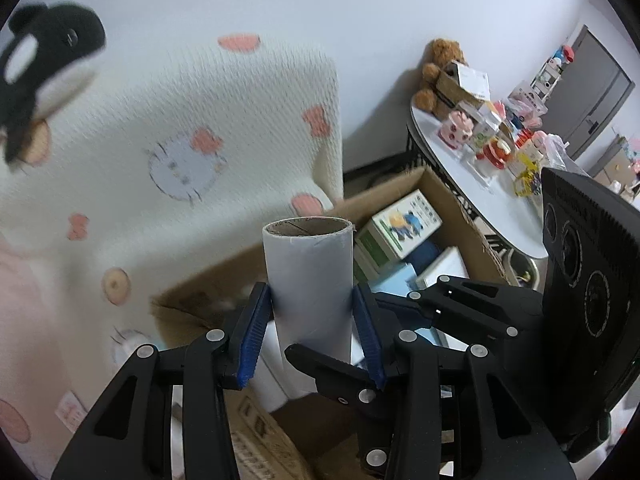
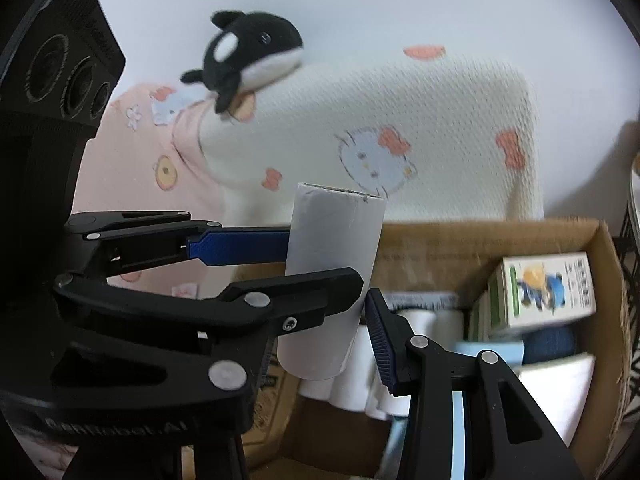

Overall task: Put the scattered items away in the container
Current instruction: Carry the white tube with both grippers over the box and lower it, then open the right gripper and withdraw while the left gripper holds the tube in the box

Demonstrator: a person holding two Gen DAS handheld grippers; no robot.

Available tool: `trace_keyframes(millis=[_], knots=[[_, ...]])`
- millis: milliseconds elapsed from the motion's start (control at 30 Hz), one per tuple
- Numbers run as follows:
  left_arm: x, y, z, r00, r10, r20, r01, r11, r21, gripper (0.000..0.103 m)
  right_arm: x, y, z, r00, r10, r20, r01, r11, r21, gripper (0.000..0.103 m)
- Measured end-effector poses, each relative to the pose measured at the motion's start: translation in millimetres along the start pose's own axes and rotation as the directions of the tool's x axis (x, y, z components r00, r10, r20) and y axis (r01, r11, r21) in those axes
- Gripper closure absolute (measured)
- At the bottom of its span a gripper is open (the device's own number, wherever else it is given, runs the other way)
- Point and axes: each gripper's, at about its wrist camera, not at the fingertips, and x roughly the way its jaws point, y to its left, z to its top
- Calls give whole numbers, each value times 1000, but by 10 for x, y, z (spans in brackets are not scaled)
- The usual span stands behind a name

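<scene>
A: Left wrist view first. The left tongs (image 1: 312,332) pinch a grey cardboard tube (image 1: 310,276) upright between their blue pads, over the open cardboard box (image 1: 436,188). The right tongs (image 1: 340,376) come in from the right, one black finger crossing the tube's lower part.

B: Box contents there?

A: A carton with a cartoon print (image 1: 400,226) and paler packs, partly hidden. A cluttered worktop (image 1: 472,172) stands beyond.

B: Right wrist view?

A: Same tube (image 2: 332,280), tilted, the left tongs (image 2: 320,256) on it from the left. The right tongs (image 2: 340,324) sit around its lower half; one finger looks pressed on it, but I cannot tell about the other pad (image 2: 382,344). White rolls (image 2: 352,392) lie below in the box (image 2: 600,264).

B: Risks?

A: Two grips on one thin tube could crush or twist it. Released this high and tilted, it might bounce off the rolls, over the rim.
</scene>
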Motion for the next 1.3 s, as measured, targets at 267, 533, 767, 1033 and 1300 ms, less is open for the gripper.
trace_keyframes(millis=[267, 533, 767, 1033, 1300], knots=[[301, 18, -82, 991, -50, -126, 40, 996, -79, 56, 105, -211, -192, 994, 35, -108, -28, 997, 66, 63], [554, 9, -113, 971, -101, -215, 64, 983, -170, 57, 152, -206, -327, 984, -45, -175, 46, 999, 2, 62], [790, 109, -146, 953, -128, -276, 65, 972, -226, 57, 327, -286, -360, 970, -36, -242, 39, 999, 7, 61], [1010, 224, -166, 934, -110, -340, 15, 963, -269, 57, 477, -362, -409, 954, 4, -299, 8, 999, 36, 61], [1127, 222, -194, 930, -74, -360, -42, 952, -303, 57, 446, -379, -431, 955, -10, -296, 6, 1000, -12, 74]])
